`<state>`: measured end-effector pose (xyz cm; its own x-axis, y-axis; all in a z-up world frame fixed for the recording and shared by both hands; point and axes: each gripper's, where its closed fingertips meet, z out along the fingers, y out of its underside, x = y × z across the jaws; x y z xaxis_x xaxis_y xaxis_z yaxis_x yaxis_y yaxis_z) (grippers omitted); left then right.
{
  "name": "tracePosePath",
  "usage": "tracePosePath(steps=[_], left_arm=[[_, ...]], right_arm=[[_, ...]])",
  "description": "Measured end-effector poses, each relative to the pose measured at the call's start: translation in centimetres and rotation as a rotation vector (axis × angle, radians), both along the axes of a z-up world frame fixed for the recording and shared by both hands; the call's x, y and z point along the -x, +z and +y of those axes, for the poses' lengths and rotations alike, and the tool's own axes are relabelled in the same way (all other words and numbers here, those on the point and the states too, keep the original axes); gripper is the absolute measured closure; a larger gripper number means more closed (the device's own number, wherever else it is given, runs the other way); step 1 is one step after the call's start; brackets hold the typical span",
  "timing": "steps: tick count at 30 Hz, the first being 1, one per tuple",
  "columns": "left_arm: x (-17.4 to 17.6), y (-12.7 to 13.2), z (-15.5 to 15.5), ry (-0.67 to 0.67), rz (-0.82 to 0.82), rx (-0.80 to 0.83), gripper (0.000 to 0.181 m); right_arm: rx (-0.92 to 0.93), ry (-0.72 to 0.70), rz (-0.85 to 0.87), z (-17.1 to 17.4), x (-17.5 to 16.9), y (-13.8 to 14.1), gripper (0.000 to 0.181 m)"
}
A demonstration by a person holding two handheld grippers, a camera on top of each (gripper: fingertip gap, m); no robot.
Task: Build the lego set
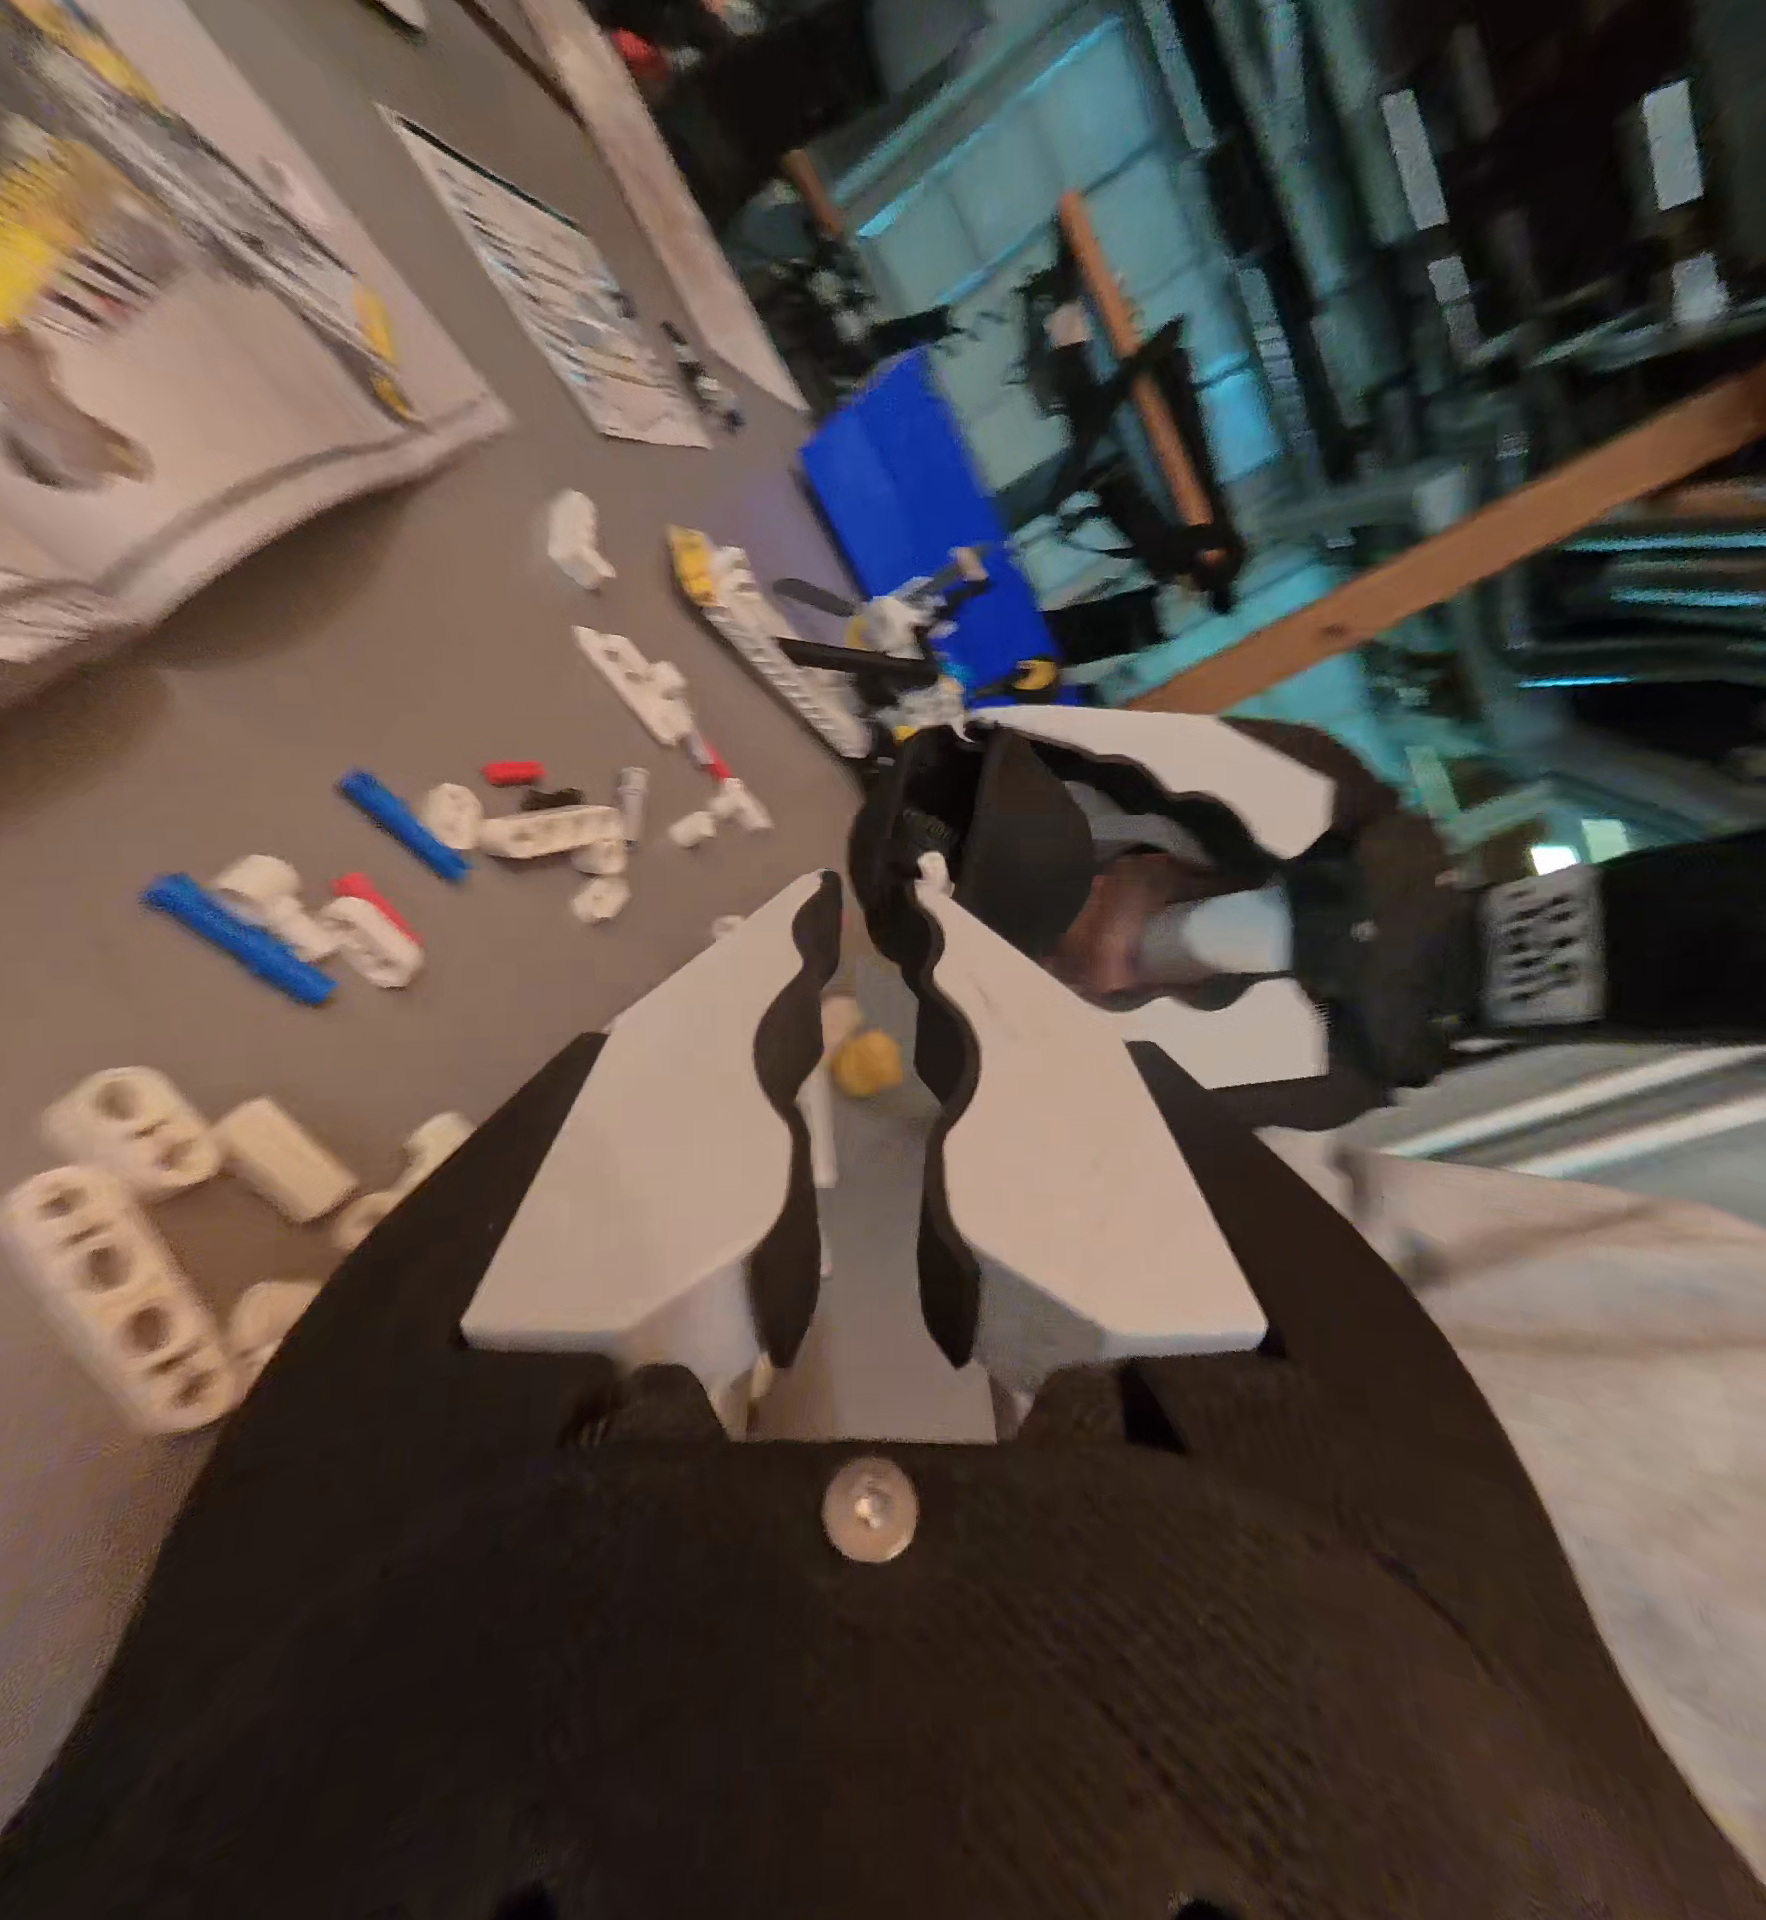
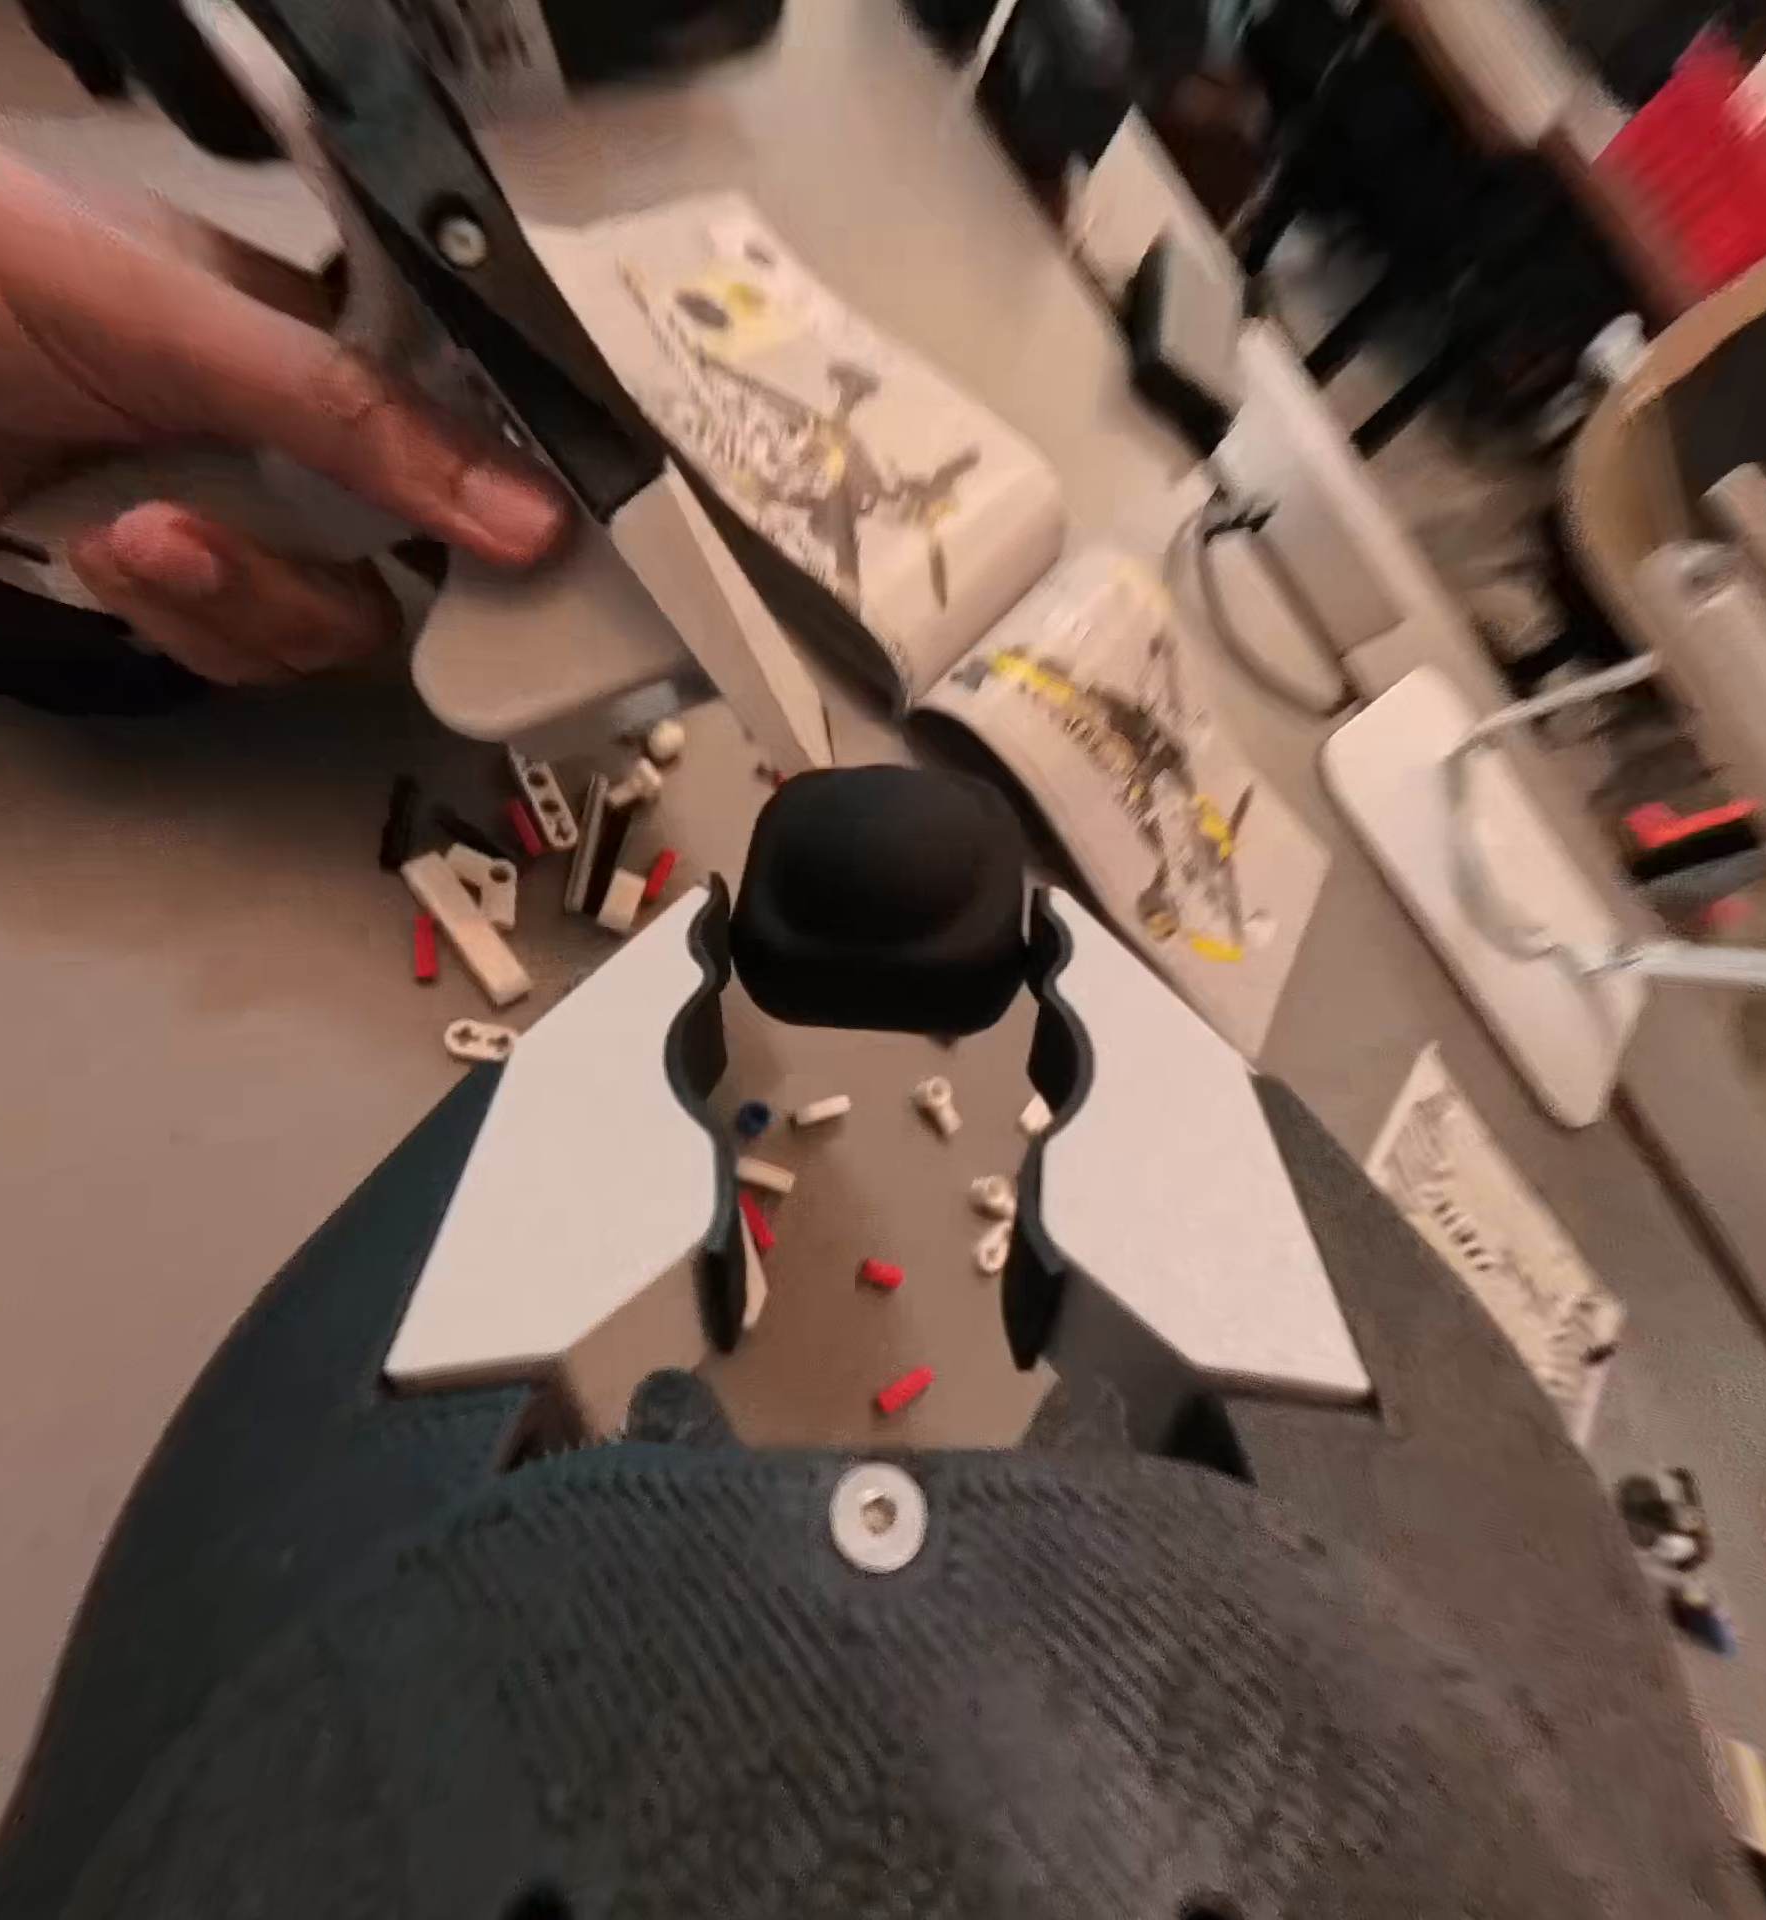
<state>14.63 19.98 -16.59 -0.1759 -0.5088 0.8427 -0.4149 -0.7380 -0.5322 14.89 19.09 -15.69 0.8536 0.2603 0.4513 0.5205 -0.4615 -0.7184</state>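
My right gripper (image 2: 879, 902) is shut on a rounded black piece (image 2: 874, 852), held above the grey table (image 2: 131, 1039). In the left wrist view the right gripper (image 1: 1040, 868) comes in from the right with that black piece (image 1: 1014, 821). My left gripper (image 1: 879, 891) is nearly shut, its tips pinching the near dark edge of the same piece; a small white part (image 1: 931, 868) sits at the tips. In the right wrist view the left gripper (image 2: 806, 732) reaches down from the upper left, held by a hand (image 2: 183, 416). A part-built white, black and yellow model (image 1: 858, 644) stands behind.
Loose pieces lie on the table: blue axles (image 1: 401, 821), white beams (image 1: 110, 1247), red pins (image 2: 879, 1273), a yellow piece (image 1: 863, 1060). An open instruction booklet (image 2: 827, 436) and a printed sheet (image 1: 567, 281) lie at the back. Pale cloth (image 1: 1585, 1403) is at the right. Both grippers' tips are close together, under 4 cm apart.
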Motion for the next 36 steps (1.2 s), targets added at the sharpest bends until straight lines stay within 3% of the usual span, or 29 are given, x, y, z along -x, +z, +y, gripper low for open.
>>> tracePosePath(steps=[4, 9, 13, 16, 17, 20, 24, 27, 32, 36], left_arm=[[0.1, -0.8, 2.0, 0.114, 0.048, -0.2, 0.168], [0.4, -2.1, 2.7, 0.123, 0.118, -0.249, 0.17], [0.4, -2.7, 2.9, 0.135, 0.149, -0.313, 0.17], [0.3, -3.5, 2.8, 0.129, 0.194, -0.366, 0.17], [0.3, -3.6, 2.8, 0.128, 0.201, -0.384, 0.17], [0.3, -3.4, 3.0, 0.145, 0.194, -0.398, 0.173], [0.4, -3.3, 3.4, 0.155, 0.19, -0.371, 0.173], [0.3, -3.5, 3.3, 0.147, 0.198, -0.376, 0.172], [0.3, -3.5, 3.3, 0.146, 0.198, -0.369, 0.172], [0.3, -3.5, 3.1, 0.135, 0.194, -0.369, 0.172]], right_arm=[[0.247, -0.058, 0.141, 0.3, -1.5, -1.2, 0.125], [0.591, -0.023, 0.315, 0.7, -1.1, -3.3, 0.126], [0.575, -0.036, 0.29, 2.0, -2.1, -2.1, 0.128], [0.722, -0.056, 0.237, 1.1, -2.6, -4.7, 0.129], [0.711, -0.073, 0.198, 1.4, -3.3, -4.8, 0.139], [0.743, -0.058, 0.248, 1.4, -2.9, -4.7, 0.139], [0.72, -0.058, 0.184, 1.7, -3.5, -3.5, 0.139], [0.715, -0.047, 0.23, 1.7, -3.3, -2.5, 0.139], [0.777, -0.03, 0.27, 1.1, -2.7, -3.3, 0.139], [0.885, 0.004, 0.46, 0.6, -0.7, -3.9, 0.139]])
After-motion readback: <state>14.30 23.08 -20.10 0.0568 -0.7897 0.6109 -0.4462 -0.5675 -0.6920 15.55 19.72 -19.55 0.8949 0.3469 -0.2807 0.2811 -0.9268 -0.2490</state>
